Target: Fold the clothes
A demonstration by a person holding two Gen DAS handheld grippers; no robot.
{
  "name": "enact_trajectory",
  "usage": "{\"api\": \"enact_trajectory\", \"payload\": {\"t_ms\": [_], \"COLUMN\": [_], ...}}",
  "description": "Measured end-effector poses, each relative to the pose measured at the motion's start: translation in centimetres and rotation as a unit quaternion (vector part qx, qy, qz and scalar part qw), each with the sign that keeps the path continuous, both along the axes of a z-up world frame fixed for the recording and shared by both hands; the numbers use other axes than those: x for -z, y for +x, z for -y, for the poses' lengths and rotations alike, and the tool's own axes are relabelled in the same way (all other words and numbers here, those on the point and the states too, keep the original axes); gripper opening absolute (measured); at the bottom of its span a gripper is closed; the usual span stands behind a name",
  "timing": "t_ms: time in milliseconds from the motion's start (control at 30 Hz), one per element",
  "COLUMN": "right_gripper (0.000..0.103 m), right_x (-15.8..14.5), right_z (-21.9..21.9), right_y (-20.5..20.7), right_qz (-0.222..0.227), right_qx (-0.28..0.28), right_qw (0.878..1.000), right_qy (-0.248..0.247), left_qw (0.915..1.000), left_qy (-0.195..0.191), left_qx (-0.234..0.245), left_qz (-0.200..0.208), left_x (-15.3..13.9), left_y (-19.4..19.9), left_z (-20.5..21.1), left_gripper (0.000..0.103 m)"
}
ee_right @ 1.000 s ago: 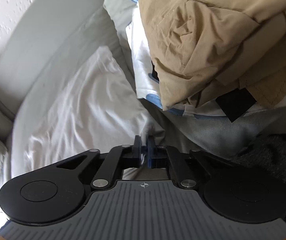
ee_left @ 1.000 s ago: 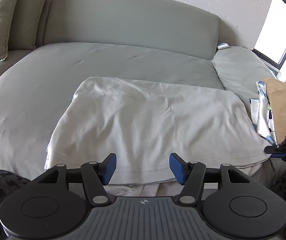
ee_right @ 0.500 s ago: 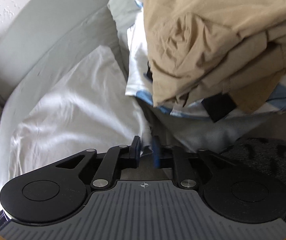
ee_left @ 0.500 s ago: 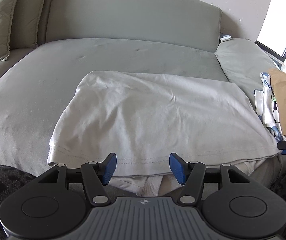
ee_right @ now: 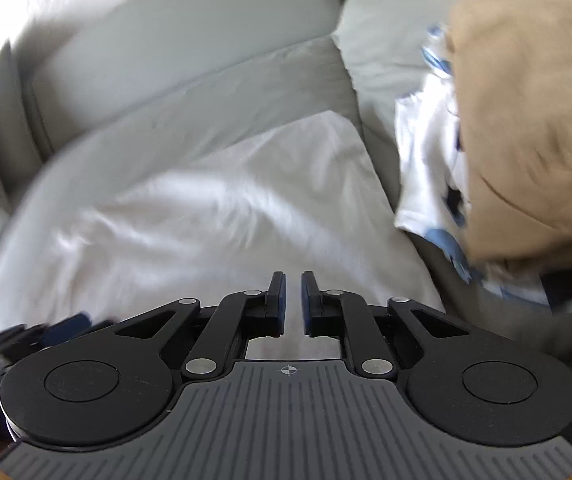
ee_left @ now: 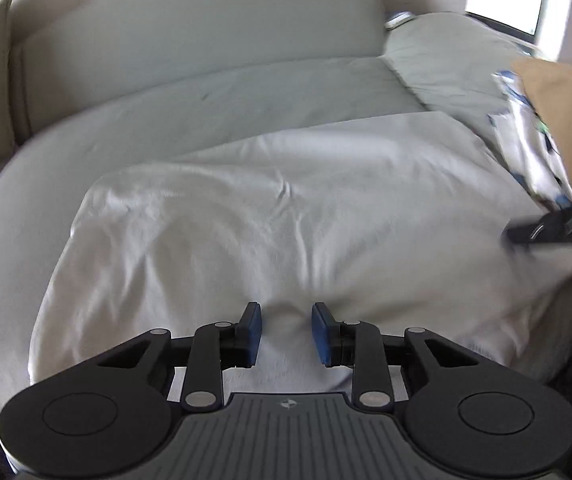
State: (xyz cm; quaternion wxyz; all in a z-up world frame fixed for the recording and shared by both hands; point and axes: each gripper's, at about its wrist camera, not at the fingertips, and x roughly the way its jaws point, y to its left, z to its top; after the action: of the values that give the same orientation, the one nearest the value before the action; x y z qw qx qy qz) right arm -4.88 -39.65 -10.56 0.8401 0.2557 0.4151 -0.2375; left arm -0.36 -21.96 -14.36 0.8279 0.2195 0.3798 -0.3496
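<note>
We read the folding as partly done. The pale grey-white cotton garment [ee_left: 286,232] lies spread as a broad, wrinkled rectangle on the grey-green fabric sofa seat [ee_left: 214,100], its near edge hanging toward us over the front of the seat; it looks already doubled over at least once, though the blur keeps us from counting layers. We judge that at least one more fold is left on this piece. To the right, a heap waits unfolded: a crumpled tan cloth garment [ee_right: 526,120] sits on top of a white garment with blue print [ee_right: 430,160], just beside the pale one.

The left gripper [ee_left: 286,332] is pitched steeply down over the near middle of the pale garment. Its jaws are closing and stand moderately apart, with a small hump of the fabric rising between the blue pads [ee_left: 252,332]; we cannot tell whether the pads press on it yet, and it looks ungripped.

The right gripper [ee_right: 294,304] also points steeply down, over the near right part of the same garment, close to the heap. Its jaws are closing, a narrow gap shows between them, and nothing appears pinched there. In the left wrist view it appears as a dark blurred shape at the garment's right edge; in the right wrist view the left gripper shows blurred at the lower left.
</note>
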Motion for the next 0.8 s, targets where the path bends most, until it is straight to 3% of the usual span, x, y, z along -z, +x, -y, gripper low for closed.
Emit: {"api": "enact_trajectory", "payload": {"t_ms": [100,200,300,367,467,533,600,667,733,800], "right_gripper": [0.021,0.021,0.023,0.035,0.038,0.038,0.037,0.037,0.015,0.011], "right_x": [0.6,-1.2,-3.5,-4.7,-3.9,-2.4,0.0,2.1,3.4,4.4], "right_z": [-1.2,-0.4,2.5,4.4,6.9,7.7,7.7,8.0,10.3,13.4], "right_y": [1.4,1.0,0.5,0.7,3.4,5.5,8.1,10.0,10.3,9.9], "right_qz": [-0.074,-0.099,-0.054,-0.015,0.039,0.056,0.045,0.013,0.022,0.045], "right_qx": [-0.063,-0.087,-0.041,0.002,0.028,0.025,0.006,-0.009,0.024,0.080], "right_qw": [0.995,0.990,0.996,0.999,0.992,0.983,0.973,0.971,0.969,0.964], "right_qy": [-0.019,0.046,0.057,0.051,0.115,0.173,0.224,0.239,0.246,0.249], "left_qw": [0.9997,0.9984,0.9990,0.9980,0.9950,0.9953,0.9942,0.9951,0.9946,0.9937], "left_qy": [0.013,0.027,-0.015,-0.057,-0.097,-0.078,-0.059,-0.049,-0.045,-0.050], "left_qx": [0.021,0.039,0.038,0.027,0.018,0.033,0.049,0.072,0.080,0.082], "left_qz": [-0.006,-0.030,-0.020,-0.008,-0.016,-0.047,-0.075,-0.046,-0.047,-0.058], "left_x": [-0.1,-1.2,-3.4,-4.5,-4.0,-2.1,-0.3,0.3,0.1,0.0], "left_y": [-1.1,-1.3,-1.0,-0.2,1.2,1.6,1.8,0.9,0.7,1.1], "left_z": [-1.4,-2.5,-2.9,-2.2,-0.6,0.8,2.1,1.6,1.2,0.9], "left_gripper": [0.028,0.028,0.029,0.035,0.034,0.033,0.023,0.023,0.022,0.022]}}
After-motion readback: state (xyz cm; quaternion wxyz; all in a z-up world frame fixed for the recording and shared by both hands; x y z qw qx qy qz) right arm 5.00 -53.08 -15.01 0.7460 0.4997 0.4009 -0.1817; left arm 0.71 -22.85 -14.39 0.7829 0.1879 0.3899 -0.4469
